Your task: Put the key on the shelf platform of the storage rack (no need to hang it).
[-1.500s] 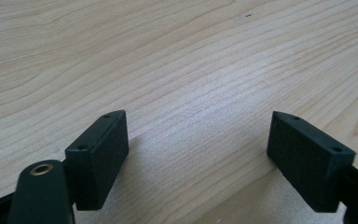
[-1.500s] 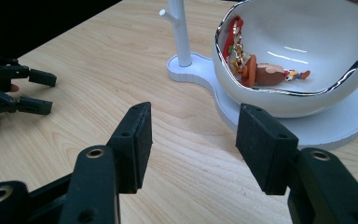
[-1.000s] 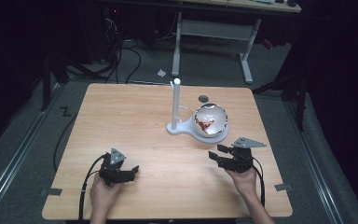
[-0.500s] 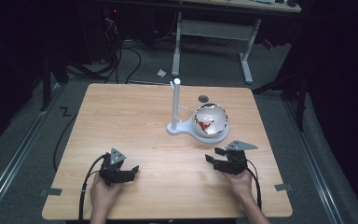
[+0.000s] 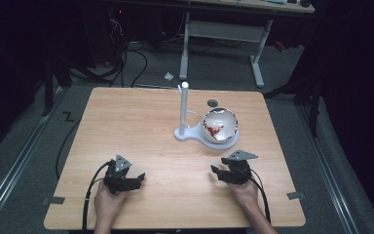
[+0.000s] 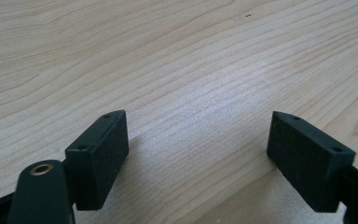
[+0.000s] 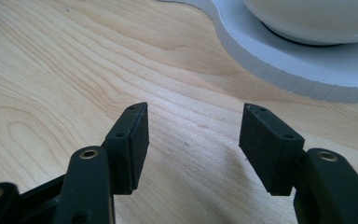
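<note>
A white bowl [image 5: 219,126] with red pieces inside rests on a pale grey stand base [image 5: 190,134] from which a thin upright post [image 5: 183,105] rises, right of the table's middle. My right gripper [image 5: 217,171] is held low near the front right, jaws open and empty, just short of the base. In the right gripper view the base's rim [image 7: 279,60] and the bowl's underside [image 7: 317,16] lie close ahead of the gripper [image 7: 193,140]. My left gripper [image 5: 139,179] rests at the front left, open, with bare wood between its jaws [image 6: 196,149].
The wooden table [image 5: 141,126] has a small dark round spot [image 5: 213,103] behind the bowl. Cables trail from both grippers over the front edge. A desk frame [image 5: 224,34] and floor cables stand beyond the far edge.
My right gripper has slid a little to the left along the front of the table. The left gripper, bowl and stand have stayed put.
</note>
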{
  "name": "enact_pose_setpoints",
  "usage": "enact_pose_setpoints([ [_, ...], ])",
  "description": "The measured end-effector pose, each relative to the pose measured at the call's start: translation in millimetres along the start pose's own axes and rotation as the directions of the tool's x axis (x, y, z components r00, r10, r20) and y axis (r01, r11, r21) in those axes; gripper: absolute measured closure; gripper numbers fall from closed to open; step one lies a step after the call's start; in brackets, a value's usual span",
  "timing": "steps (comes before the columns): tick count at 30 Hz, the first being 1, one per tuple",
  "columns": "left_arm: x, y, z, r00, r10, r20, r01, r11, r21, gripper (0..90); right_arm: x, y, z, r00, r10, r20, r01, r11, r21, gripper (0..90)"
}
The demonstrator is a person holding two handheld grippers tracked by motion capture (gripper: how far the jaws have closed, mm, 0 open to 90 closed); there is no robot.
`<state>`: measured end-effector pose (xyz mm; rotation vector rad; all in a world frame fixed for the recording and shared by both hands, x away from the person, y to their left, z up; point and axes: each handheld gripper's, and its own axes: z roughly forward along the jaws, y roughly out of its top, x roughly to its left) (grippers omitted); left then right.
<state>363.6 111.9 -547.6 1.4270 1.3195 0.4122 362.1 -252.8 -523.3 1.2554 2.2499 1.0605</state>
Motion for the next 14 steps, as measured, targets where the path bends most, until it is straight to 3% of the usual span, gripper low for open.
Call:
enact_pose_setpoints([
  [14,0.0,0.0,0.0,1.0000,0.000,0.000,0.000,1.0000,0.000,20.9,4.7,-4.2,7.5,0.9977,-0.049,0.046,0.047,0.998,0.044,39.4],
])
